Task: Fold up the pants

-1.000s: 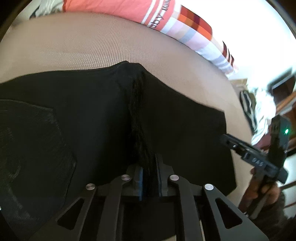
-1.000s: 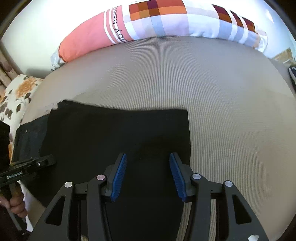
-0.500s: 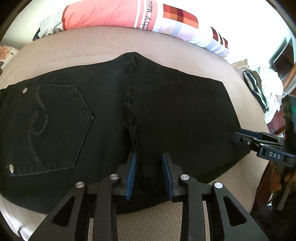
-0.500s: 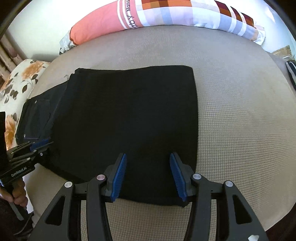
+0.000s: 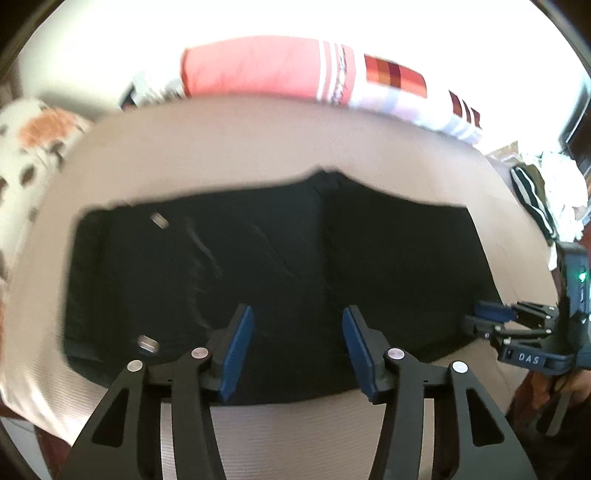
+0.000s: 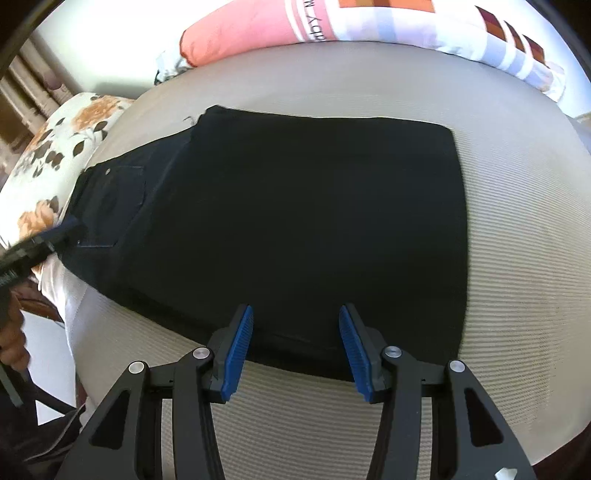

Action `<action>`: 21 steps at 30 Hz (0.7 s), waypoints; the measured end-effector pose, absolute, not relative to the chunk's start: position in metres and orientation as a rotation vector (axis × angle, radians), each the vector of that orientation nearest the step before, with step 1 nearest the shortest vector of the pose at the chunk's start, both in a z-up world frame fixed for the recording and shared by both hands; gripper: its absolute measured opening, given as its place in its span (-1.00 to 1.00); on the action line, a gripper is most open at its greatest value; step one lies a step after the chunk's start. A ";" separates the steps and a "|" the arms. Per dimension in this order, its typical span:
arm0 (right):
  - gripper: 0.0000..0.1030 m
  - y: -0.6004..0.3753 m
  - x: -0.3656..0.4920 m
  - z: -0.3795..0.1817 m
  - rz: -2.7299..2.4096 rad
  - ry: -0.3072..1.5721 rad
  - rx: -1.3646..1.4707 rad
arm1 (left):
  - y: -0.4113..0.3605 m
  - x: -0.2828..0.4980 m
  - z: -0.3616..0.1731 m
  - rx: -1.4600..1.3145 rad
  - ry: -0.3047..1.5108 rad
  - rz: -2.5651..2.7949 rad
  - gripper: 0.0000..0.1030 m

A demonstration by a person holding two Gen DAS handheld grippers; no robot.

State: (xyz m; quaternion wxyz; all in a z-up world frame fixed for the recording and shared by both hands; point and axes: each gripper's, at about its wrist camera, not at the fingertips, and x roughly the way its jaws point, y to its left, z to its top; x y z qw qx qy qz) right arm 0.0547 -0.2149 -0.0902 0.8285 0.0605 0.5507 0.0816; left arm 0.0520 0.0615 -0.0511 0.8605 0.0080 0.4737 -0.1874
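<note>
"DAS" was readable on your right gripper (image 5: 532, 332) in the left view; the pillow (image 6: 369, 18) print was too blurred to read. Your left gripper (image 5: 297, 350) had its fingers (image 5: 236, 347) spread wide, holding nothing, hovering over the near edge of the pants (image 5: 277, 266). Right gripper's fingers (image 6: 236, 350) likewise spread, empty, above that edge. Pants (image 6: 295, 221) lay folded flat on the bed (image 6: 517, 258), pocket side left.
</note>
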 end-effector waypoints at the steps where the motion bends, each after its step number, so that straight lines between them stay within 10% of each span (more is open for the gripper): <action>1: -0.09 -0.211 0.056 -0.090 0.179 1.171 0.125 | 0.069 0.053 -0.046 0.025 0.979 -0.377 0.07; 21: 0.04 -0.138 0.077 -0.094 0.346 1.193 0.139 | 0.214 0.092 -0.043 -0.088 0.995 -0.197 0.28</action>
